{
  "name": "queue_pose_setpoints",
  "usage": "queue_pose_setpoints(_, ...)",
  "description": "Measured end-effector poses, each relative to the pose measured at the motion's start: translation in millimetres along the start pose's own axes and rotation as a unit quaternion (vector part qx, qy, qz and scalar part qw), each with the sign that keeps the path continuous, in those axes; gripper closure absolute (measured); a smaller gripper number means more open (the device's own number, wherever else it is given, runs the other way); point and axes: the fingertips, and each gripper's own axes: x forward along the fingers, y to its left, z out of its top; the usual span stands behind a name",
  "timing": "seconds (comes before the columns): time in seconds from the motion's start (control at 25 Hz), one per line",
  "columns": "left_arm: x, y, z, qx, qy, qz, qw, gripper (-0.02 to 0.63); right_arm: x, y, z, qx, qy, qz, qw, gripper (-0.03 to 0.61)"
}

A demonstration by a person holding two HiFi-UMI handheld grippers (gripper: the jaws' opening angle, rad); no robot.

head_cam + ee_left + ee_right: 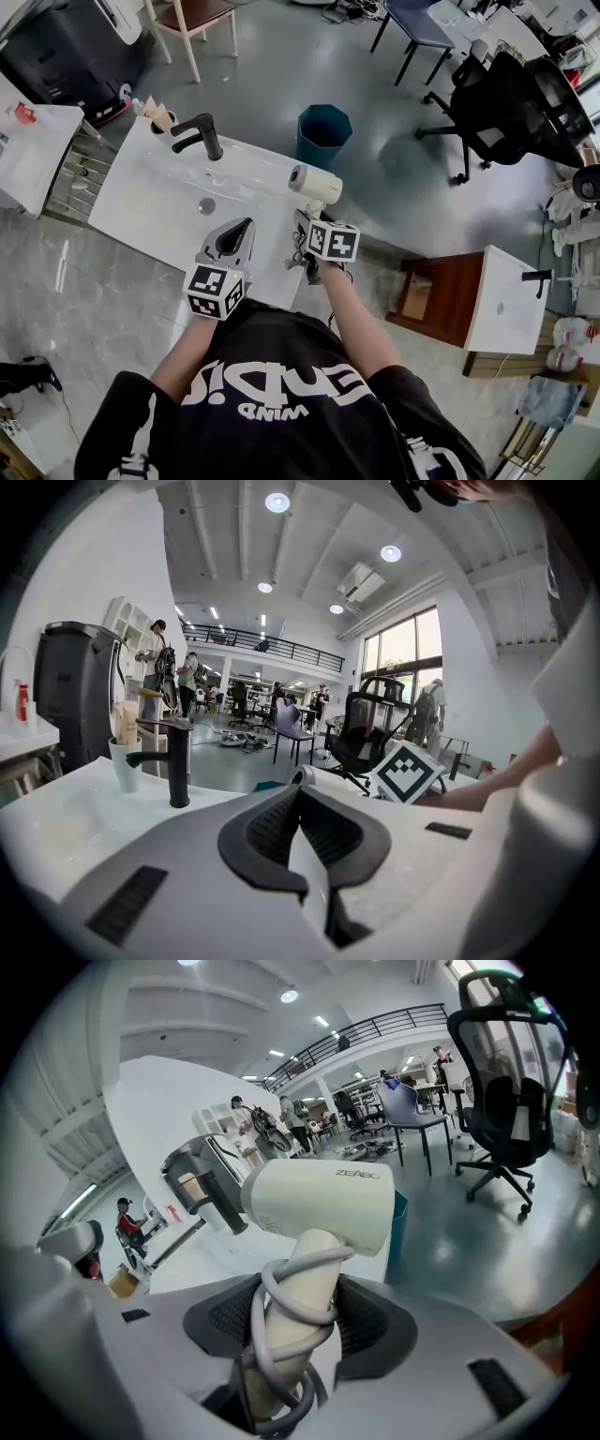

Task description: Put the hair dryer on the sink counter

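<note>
A cream hair dryer (314, 183) with its grey cord coiled round the handle hangs over the right end of the white sink counter (150, 197). My right gripper (314, 221) is shut on its handle; in the right gripper view the hair dryer (319, 1206) stands upright between the pads of that gripper (300, 1321), barrel pointing left. Just to its left, my left gripper (246, 227) hovers over the counter's front edge. In its own view the left gripper (302, 786) has its tips together and holds nothing.
A black faucet (202, 136) and a cup of toothbrushes (161, 120) stand at the counter's back. A teal bin (323, 134) sits on the floor behind it. A second white basin on a wooden stand (502, 300) is at the right, with a black office chair (511, 103) beyond.
</note>
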Motion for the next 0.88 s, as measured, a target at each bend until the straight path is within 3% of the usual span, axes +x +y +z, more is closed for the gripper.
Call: queue_pose_setpoints(0.88,9,21,-1,-0.021,0.005,0.008,0.9997,0.604,45,-14,-13,-0.021,0.081,-0.054,0.995,0.334)
